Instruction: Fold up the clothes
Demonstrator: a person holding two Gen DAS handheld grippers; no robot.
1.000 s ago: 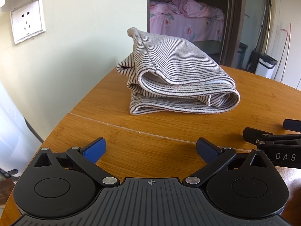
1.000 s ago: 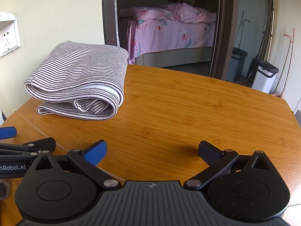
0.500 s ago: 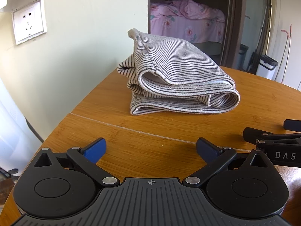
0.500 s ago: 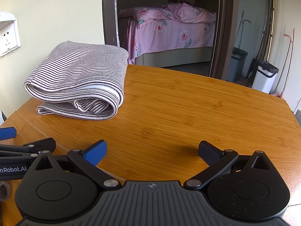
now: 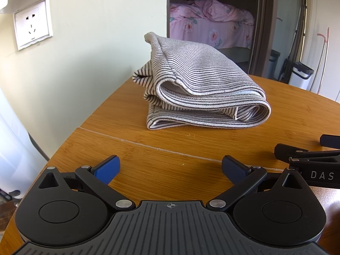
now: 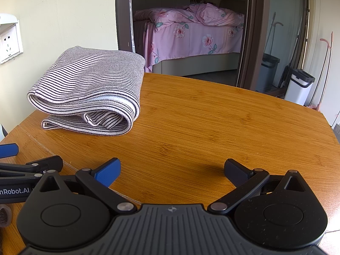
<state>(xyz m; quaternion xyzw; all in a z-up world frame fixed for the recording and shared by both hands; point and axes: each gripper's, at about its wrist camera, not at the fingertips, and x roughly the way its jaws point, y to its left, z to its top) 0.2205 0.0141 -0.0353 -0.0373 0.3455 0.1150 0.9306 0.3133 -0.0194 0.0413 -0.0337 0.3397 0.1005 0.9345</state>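
Observation:
A grey and black striped garment [image 5: 201, 89] lies folded in a thick bundle on the far left part of the wooden table [image 5: 170, 148]. The right wrist view shows the same striped garment [image 6: 89, 89] at the upper left. My left gripper [image 5: 170, 169] stands open near the table's front, well short of the bundle, with nothing between its fingers. My right gripper [image 6: 172, 170] is open too, empty, to the right of the left one and apart from the cloth. The right gripper's side [image 5: 308, 159] shows at the edge of the left wrist view.
A pale wall with a socket [image 5: 31, 26] runs along the table's left side. Behind the table a doorway opens onto a bed with pink bedding [image 6: 191, 31]. A white bin [image 6: 299, 85] and mop handles stand at the right. A seam [image 5: 148, 146] crosses the tabletop.
Nothing in the scene moved. The left wrist view has shifted very slightly; the garment and both grippers stay as they were.

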